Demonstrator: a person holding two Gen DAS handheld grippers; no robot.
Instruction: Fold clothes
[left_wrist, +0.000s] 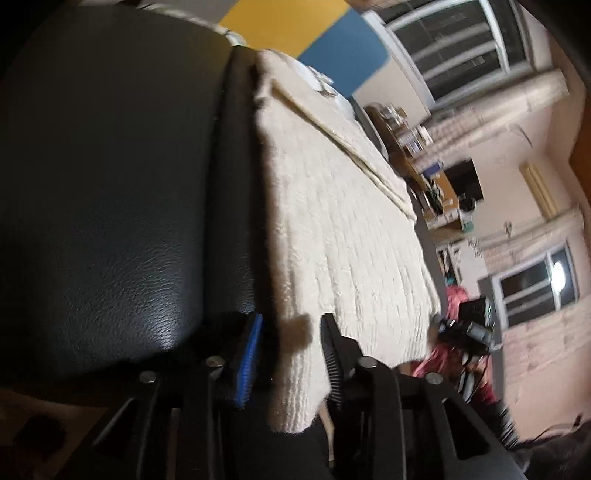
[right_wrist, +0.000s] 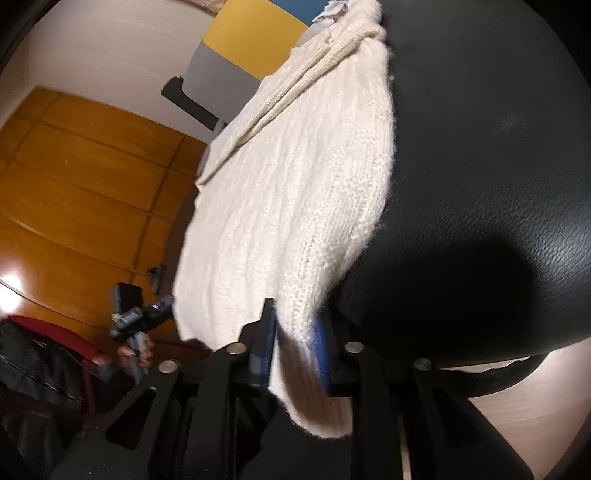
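Note:
A cream ribbed knit sweater (left_wrist: 343, 229) is stretched out over a black leather cushion (left_wrist: 110, 184). My left gripper (left_wrist: 291, 343) is shut on one corner of its hem, cloth pinched between the blue pad and the black finger. In the right wrist view the same sweater (right_wrist: 295, 206) lies beside the black leather surface (right_wrist: 480, 166). My right gripper (right_wrist: 295, 343) is shut on the other hem corner, with knit hanging down past the blue pads. A folded cream layer (right_wrist: 314, 74) lies along the sweater's far end.
A person in red (left_wrist: 450, 354) stands beyond the sweater, a hand (right_wrist: 136, 354) holding the other gripper's handle. Wooden wardrobe doors (right_wrist: 92, 184), windows (left_wrist: 461, 44), a cluttered desk (left_wrist: 424, 155) and yellow, blue and grey wall panels (right_wrist: 251, 33) surround the spot.

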